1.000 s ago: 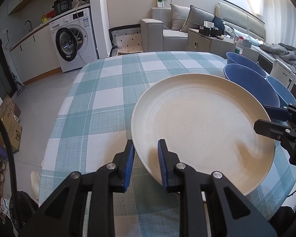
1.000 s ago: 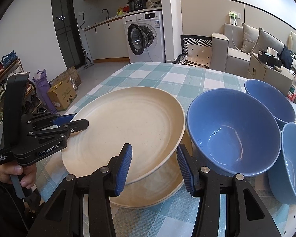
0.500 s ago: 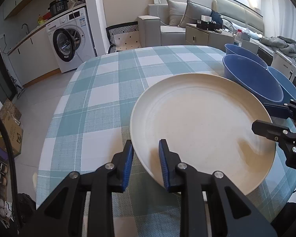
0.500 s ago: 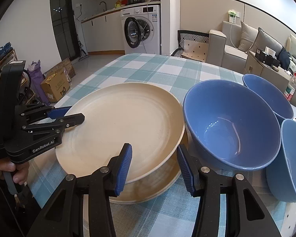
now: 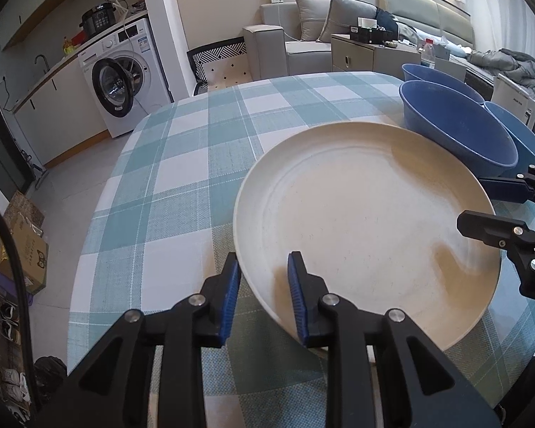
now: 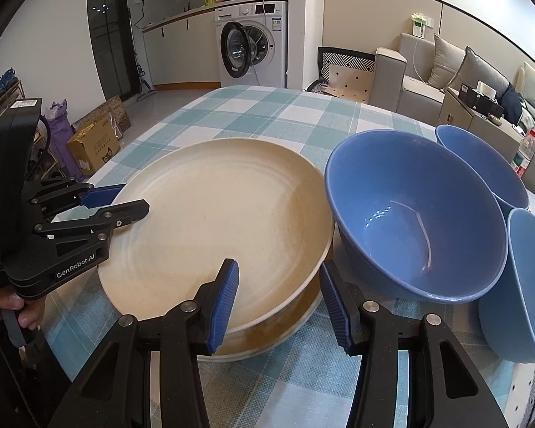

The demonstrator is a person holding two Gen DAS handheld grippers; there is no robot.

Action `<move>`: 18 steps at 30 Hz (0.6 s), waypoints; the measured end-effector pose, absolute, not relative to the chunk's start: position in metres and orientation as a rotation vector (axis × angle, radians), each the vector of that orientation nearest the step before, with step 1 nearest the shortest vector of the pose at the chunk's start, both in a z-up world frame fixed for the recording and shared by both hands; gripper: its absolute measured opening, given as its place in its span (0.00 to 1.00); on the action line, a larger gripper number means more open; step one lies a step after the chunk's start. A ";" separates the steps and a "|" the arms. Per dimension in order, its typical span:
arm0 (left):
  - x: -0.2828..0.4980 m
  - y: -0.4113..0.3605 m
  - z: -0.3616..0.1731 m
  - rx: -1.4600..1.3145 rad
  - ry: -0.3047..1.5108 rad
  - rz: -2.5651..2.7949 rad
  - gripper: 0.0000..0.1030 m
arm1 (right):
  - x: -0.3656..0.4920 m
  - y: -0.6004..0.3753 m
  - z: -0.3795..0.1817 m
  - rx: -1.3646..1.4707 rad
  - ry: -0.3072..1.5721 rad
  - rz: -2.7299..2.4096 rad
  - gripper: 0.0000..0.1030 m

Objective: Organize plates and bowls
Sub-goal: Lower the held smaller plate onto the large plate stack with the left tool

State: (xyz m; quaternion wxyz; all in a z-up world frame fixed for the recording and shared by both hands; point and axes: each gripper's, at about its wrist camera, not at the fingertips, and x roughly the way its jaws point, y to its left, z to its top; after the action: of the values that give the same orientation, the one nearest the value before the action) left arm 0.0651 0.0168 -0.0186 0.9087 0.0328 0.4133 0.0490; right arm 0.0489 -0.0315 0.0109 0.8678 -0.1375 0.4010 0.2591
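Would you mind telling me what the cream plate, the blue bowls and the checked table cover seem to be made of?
Cream plate: probably matte ceramic or melamine; dull, faintly speckled, with ring marks.
Nearest blue bowl: glazed ceramic or glossy plastic; sharp light glints inside.
Table cover: woven fabric or vinyl mesh; a coarse weave shows.

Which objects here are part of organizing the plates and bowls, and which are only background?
Part of the job:
- top cream plate
- lower cream plate
- three blue bowls
- left gripper
- right gripper

Only background:
- washing machine
- sofa
- cardboard box
- water bottle
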 end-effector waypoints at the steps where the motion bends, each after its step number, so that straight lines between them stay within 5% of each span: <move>1: 0.065 0.016 -0.019 0.073 0.855 0.101 0.25 | 0.048 -0.032 0.010 -0.292 0.840 0.541 0.48; 18: 0.068 0.010 -0.025 0.107 0.880 0.096 0.32 | 0.046 -0.029 -0.001 -0.350 0.865 0.535 0.53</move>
State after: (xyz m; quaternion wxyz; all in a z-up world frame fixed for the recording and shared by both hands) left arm 0.0677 0.0102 -0.0248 0.9022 0.0520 0.4256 0.0464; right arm 0.0456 -0.0294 -0.0011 0.8588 -0.1666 0.4120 0.2548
